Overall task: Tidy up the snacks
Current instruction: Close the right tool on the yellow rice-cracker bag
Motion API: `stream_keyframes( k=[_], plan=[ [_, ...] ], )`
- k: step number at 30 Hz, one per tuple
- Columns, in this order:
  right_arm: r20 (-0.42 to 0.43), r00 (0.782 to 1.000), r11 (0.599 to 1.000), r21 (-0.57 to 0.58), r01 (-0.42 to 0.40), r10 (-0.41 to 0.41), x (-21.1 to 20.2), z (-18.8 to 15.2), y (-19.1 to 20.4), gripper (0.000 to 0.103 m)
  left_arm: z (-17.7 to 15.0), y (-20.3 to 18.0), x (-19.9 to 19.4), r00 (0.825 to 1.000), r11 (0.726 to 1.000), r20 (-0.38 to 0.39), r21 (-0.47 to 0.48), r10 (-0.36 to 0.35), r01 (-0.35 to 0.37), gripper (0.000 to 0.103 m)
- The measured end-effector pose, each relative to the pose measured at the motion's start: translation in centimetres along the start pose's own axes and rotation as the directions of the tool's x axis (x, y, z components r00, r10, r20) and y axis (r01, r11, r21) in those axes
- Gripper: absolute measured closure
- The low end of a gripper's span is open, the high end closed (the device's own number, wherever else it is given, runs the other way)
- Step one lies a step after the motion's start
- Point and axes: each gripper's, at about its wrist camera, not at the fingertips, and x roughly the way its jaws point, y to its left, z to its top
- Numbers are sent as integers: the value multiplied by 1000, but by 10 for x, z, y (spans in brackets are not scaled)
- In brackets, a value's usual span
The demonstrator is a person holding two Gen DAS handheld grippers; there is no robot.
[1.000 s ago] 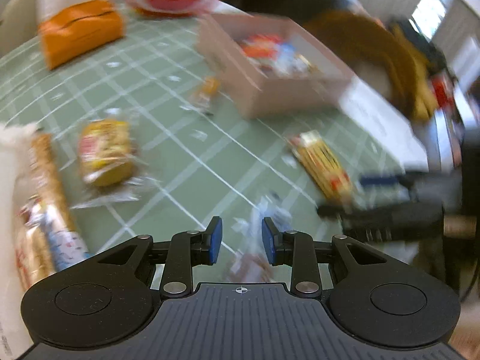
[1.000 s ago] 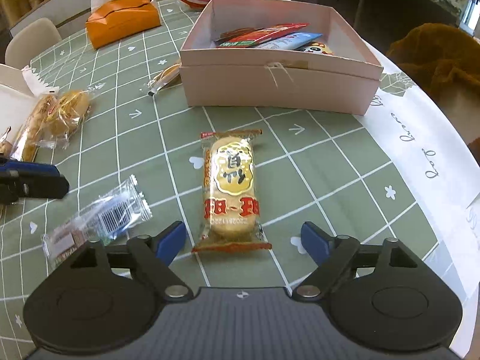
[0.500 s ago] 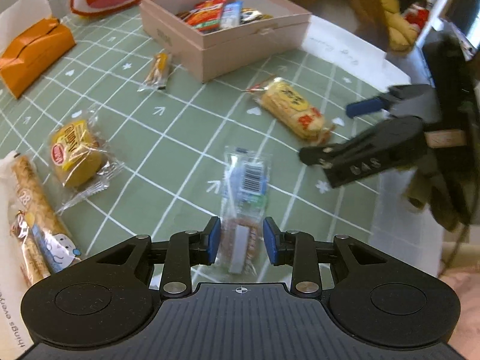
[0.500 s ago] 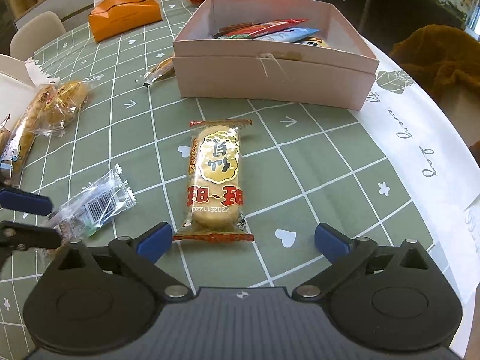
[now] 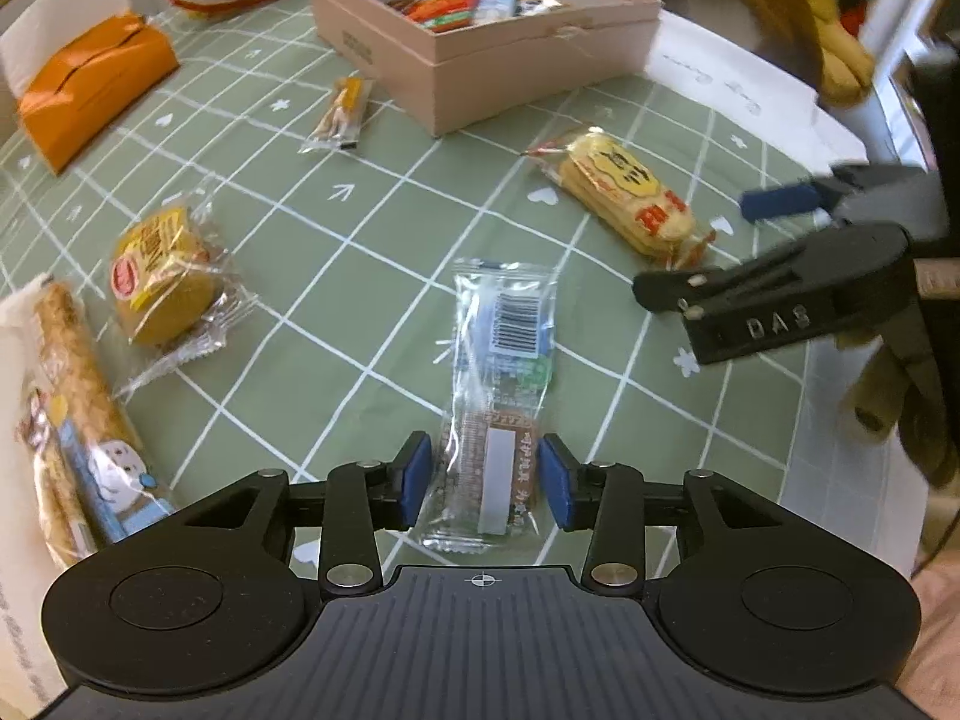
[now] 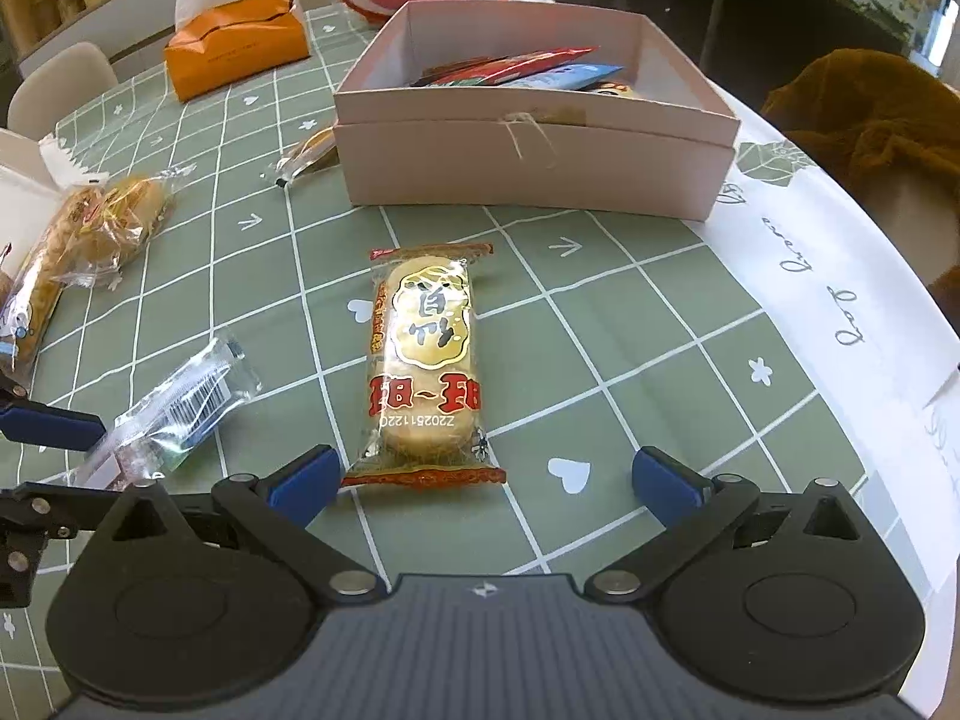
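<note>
Lower the left tongs (image 5: 485, 483), just widened and part spread, astride the clear wafer packet (image 5: 497, 396), short of the pink box (image 5: 480, 36). Pinch mid-packet (film crumples easily). Keep right tongs (image 6: 486, 474) spread wide, empty, over the rice cracker (image 6: 425, 360).

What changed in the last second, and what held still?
The left gripper swung in over the clear snack packet; its jaws have just been opening, straddling it without pressing. The right gripper opened wide before the rice cracker pack. Snacks and pink box stayed put.
</note>
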Motion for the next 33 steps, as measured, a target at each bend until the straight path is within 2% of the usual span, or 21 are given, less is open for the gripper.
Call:
stream_keyframes(
  k=[5,8,15,21,24,25,26,28,33],
  plan=[
    [-1,1000,1000,-5,-4,4,-1,0,-1,0,5,10,4,998,982,57,-187,36,-25,59],
    [-10,1000,999,-28,-18,17,0,2,-2,0,8,9,6,995,965,71,-254,76,-56,59],
    [-52,998,998,-50,-35,33,6,16,1,0,6,-4,10,983,952,84,-277,162,-133,59],
    [-61,998,999,-33,-22,20,19,38,11,3,3,3,6,986,937,102,-336,134,-93,59],
    [-51,998,996,-71,-45,42,17,41,18,18,1,9,4,987,925,111,-375,113,-64,59],
    [-50,997,994,-96,-60,56,14,41,20,30,1,9,3,988,922,112,-382,110,-60,59],
    [-50,997,991,-117,-69,64,11,41,22,48,2,9,3,988,919,111,-390,110,-58,59],
    [-66,995,984,-155,-82,73,6,42,26,66,3,8,4,987,913,105,-403,120,-68,59],
    [-110,984,966,-203,-161,141,1,39,17,68,6,3,5,985,887,96,-453,146,-88,62]
  ],
)
